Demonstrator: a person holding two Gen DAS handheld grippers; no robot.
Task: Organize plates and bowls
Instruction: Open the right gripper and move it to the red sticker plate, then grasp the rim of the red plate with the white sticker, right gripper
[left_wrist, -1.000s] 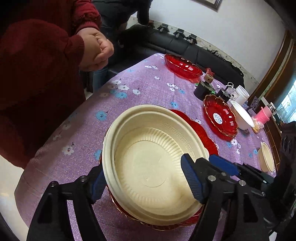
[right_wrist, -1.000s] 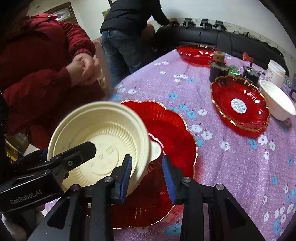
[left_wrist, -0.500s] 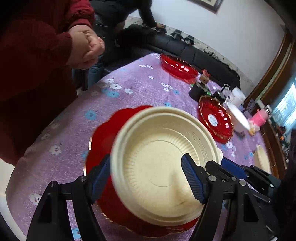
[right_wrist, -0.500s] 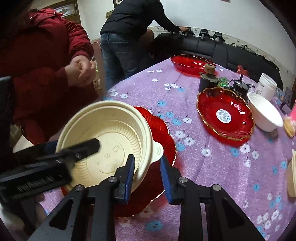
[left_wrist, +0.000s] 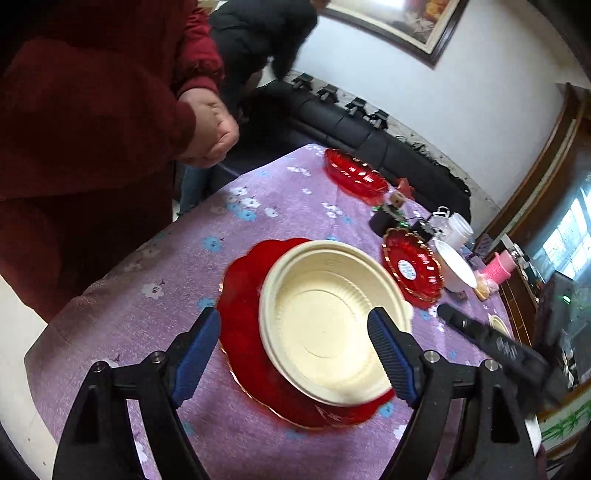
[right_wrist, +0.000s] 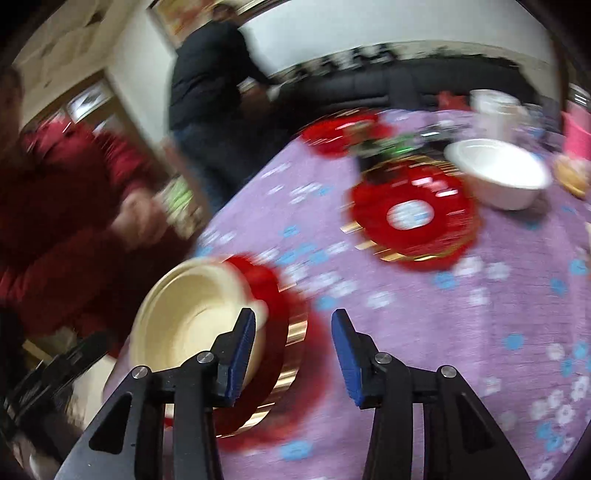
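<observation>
A cream, ribbed plastic bowl (left_wrist: 325, 321) sits on a scalloped red plastic plate (left_wrist: 251, 332) on the purple flowered table (left_wrist: 155, 288). The left tongs (left_wrist: 295, 358) gape wide, empty, straddling the bowl. The right tongs (right_wrist: 293, 354) stand open beside it, holding nothing.

Upper left: person in a red sweater (left_wrist: 85, 122), fist closed. Top centre: dark-jacketed figure (left_wrist: 255, 40) bent over black sofa (left_wrist: 369, 144). Framed picture (left_wrist: 399, 22) above. Purple floral tablecloth (left_wrist: 258, 206) below.
</observation>
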